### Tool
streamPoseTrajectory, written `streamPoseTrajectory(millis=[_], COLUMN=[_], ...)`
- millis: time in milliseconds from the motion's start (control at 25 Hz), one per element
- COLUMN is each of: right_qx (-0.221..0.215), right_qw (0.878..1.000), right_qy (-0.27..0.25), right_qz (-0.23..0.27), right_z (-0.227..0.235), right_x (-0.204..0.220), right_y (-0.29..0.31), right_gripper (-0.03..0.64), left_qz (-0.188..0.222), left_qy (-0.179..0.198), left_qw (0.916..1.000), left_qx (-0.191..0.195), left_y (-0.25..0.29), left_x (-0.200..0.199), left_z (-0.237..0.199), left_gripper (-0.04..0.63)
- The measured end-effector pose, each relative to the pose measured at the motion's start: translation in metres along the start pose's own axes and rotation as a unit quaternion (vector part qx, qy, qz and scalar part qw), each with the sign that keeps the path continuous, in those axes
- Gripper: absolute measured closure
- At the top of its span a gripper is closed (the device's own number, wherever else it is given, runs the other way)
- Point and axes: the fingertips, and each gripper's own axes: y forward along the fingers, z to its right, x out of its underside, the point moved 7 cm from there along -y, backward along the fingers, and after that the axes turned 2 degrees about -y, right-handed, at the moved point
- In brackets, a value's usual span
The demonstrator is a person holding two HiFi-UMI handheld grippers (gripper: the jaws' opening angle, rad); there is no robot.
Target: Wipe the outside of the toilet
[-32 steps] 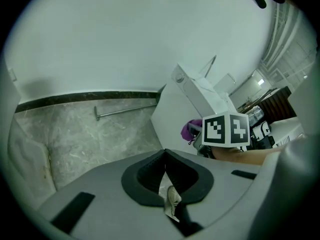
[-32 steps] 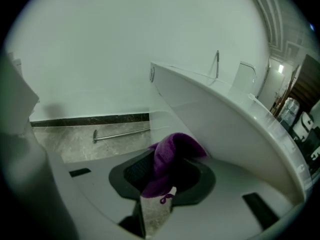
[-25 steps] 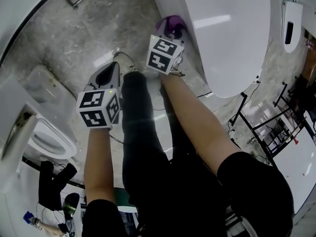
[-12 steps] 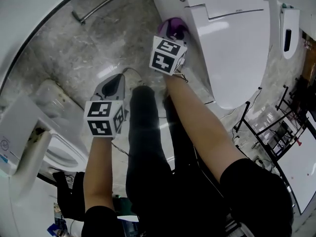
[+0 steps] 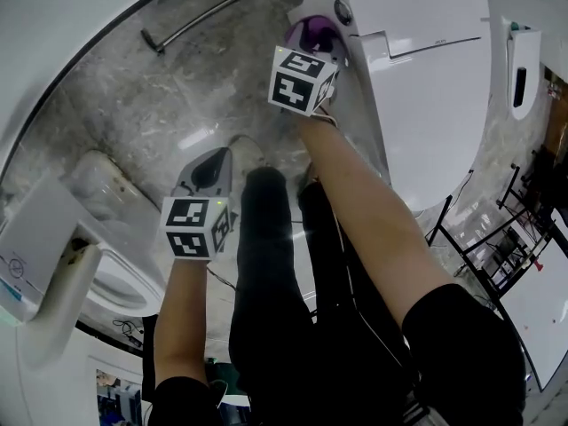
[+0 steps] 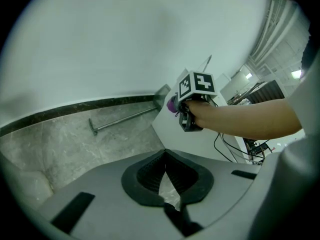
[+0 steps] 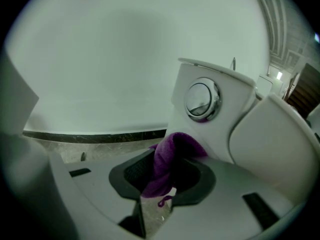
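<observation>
At glossy white toilet tank (image 7: 210,134): bunched purple cloth (image 7: 169,160).

Two grippers (image 6: 167,179) (image 7: 162,184), one purple cloth (image 7: 172,151), at least two toilets (image 5: 426,78) (image 5: 98,278), one metal bar (image 5: 222,11).

right tool (image 5: 314,50) holds purple cloth (image 5: 308,32) against toilet (image 5: 426,87) tank; left tool (image 5: 207,165) hovers over floor (image 5: 133,96).

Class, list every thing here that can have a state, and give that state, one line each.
right gripper: shut on the purple cloth
left gripper: shut, nothing held
purple cloth: bunched, touching the tank below the flush button
toilet lid: down, closed
</observation>
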Motion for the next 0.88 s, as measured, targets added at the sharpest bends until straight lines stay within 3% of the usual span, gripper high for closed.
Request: streamPoseTrajectory(millis=[280,480,640,880], right_qx=[0.004,-0.020,-0.050,-0.062], right_qw=[1.000,0.997,0.992,0.987], right_qy=[-0.003,-0.001,0.019,0.060], right_qz=[0.024,0.078,0.116,0.137], right_z=[-0.010,-0.021,-0.027,-0.012], right_x=[-0.013,-0.030,-0.051,-0.082], right_y=[0.015,0.010,-0.013,-0.078], right_gripper=[0.534,0.533,0.534,0.534], left_qz=[0.008,0.001,0.007,0.055], left_qy=[-0.018,-0.020,-0.018,-0.030], left_qw=[0.9998,0.9998,0.9998,0.9978], left_qx=[-0.006,-0.007,-0.009,-0.019], left_y=[-0.005,-0.005,-0.010,-0.040], left_x=[0.004,0.015,0.010,-0.022], left_z=[-0.017,-0.022,-0.018,-0.003], left_gripper=[0.588,0.588,0.588,0.588])
